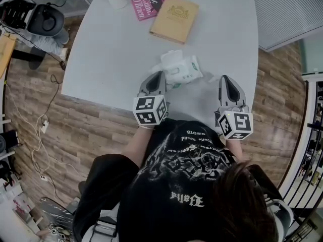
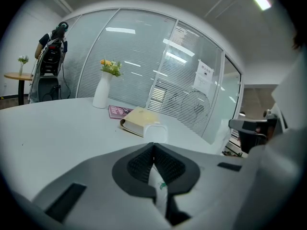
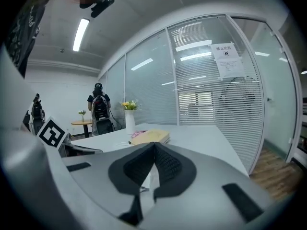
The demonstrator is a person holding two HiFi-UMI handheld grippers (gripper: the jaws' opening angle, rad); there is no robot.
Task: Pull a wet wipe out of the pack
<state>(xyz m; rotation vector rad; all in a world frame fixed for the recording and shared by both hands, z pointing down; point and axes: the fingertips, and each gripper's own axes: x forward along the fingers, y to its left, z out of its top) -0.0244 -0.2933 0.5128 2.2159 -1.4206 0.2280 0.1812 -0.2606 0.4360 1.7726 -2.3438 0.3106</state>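
- The left gripper (image 2: 153, 146) has its jaws pressed together on a thin white flap with a bit of green print, which runs down between the ribbed pads (image 2: 169, 166)
- From the head view that flap is the near left end of the wet wipe pack (image 1: 185, 69), which the gripper's tip meets
- The right gripper (image 3: 154, 145) has its jaws together at the tips; a pale sliver shows in the gap below the pads, and I cannot tell whether it is a wipe or the table
- The right gripper is to the right of the pack and not touching it
- The pack sits near the front edge of the white table (image 1: 111, 59), with its white lid (image 1: 171, 58) flipped up
- The green print on the pack is too small to read
- Beyond it lies a pink book (image 1: 150, 4) whose cover reads "The Giant O'Brien", with a tan book (image 1: 174, 19) partly over it
- Both grippers point away from the person and slightly down, side by side, marker cubes (image 1: 150, 110) towards the body
- The bare left forearm (image 1: 133, 146) reaches forward from a black sleeve
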